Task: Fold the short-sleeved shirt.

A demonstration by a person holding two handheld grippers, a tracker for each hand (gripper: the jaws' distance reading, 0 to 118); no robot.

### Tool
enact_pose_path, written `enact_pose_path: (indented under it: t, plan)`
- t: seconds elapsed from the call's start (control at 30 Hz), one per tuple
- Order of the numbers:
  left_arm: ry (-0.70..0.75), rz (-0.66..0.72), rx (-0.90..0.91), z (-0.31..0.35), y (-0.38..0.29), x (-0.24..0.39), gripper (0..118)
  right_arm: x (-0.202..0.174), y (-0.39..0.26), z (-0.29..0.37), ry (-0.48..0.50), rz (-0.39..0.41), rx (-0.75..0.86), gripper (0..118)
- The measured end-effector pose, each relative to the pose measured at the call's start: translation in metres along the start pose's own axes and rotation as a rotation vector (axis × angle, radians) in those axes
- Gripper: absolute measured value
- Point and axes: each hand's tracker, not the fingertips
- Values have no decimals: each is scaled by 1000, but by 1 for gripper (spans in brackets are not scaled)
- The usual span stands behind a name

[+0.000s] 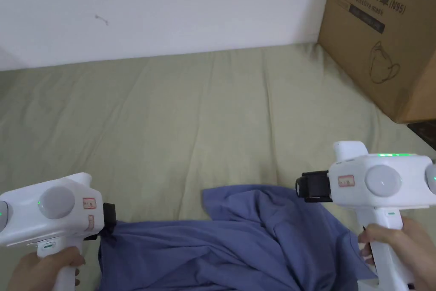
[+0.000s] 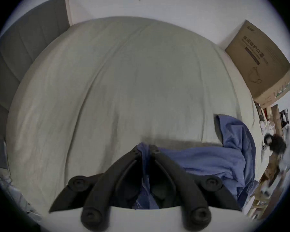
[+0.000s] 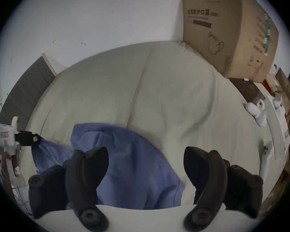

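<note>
- Our left gripper sits at the near left of the bed. In the left gripper view its jaws are closed on a bunched edge of the shirt, with blue cloth squeezed between them and running back toward the camera.
- The shirt lies crumpled along the bed's near edge, stretching from the left gripper toward the right one. One flap stands up near the middle, and the rest is in loose folds.
- It looks soft, thin and light. We judge it will sag and wrinkle wherever it is unsupported, and a one-point hold will only drag it into a rope.
- We would take it at seams or corners, at a shoulder or the hem, where doubled cloth gives the jaws something to bite on.
- Our right gripper hovers over the shirt's right side. Its jaws are wide apart and hold nothing, as the right gripper view shows.
- A good next hold for it, in our judgement, is the shirt's right edge just below it, so both ends can be pulled taut and laid flat.
- A box stands at the bed's far right corner, well apart from the shirt.
</note>
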Motion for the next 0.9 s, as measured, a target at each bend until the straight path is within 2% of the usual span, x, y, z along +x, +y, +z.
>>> enact_pose_path:
  t: [0.13, 0.17, 0.2, 0.23, 0.27, 0.3, 0.37, 0.47, 0.5, 0.7, 0.77, 0.9]
  plan:
    - [2, -13, 22, 11, 0, 5, 6, -11, 16, -45, 2, 56, -164, 95]
    - [2, -15, 25, 12, -1, 6, 6, -15, 16, -56, 14, 74, -201, 90]
    - [6, -24, 26, 12, -1, 6, 6, -16, 17, -64, 17, 67, -227, 78]
    - [9, -28, 25, 11, 0, 7, 6, -17, 18, -72, 16, 58, -237, 55]
    - [13, -31, 22, 10, -1, 7, 6, -17, 19, -79, 8, 45, -240, 15]
    - [16, -35, 19, 9, -3, 6, 6, -17, 17, -83, -7, 9, -264, 10]
    - [19, -38, 9, 3, -3, 3, 6, -19, 17, -82, -4, -18, -265, 8]
    - [18, -48, 8, 7, -3, -3, 6, -27, 21, -69, -22, 97, -250, 6]
    - [16, -44, 12, 9, -1, -4, 6, -29, 23, -62, -29, 103, -235, 6]
    - [59, -61, 79, 43, 16, -7, 6, -29, 53, -4, -30, 80, -105, 5]
    - [76, -58, 122, 64, 28, -5, 6, -29, 68, 22, -53, 87, -52, 5]
    - [105, -57, 255, 121, 59, 0, 6, -21, 105, 83, -65, 45, 66, 5]
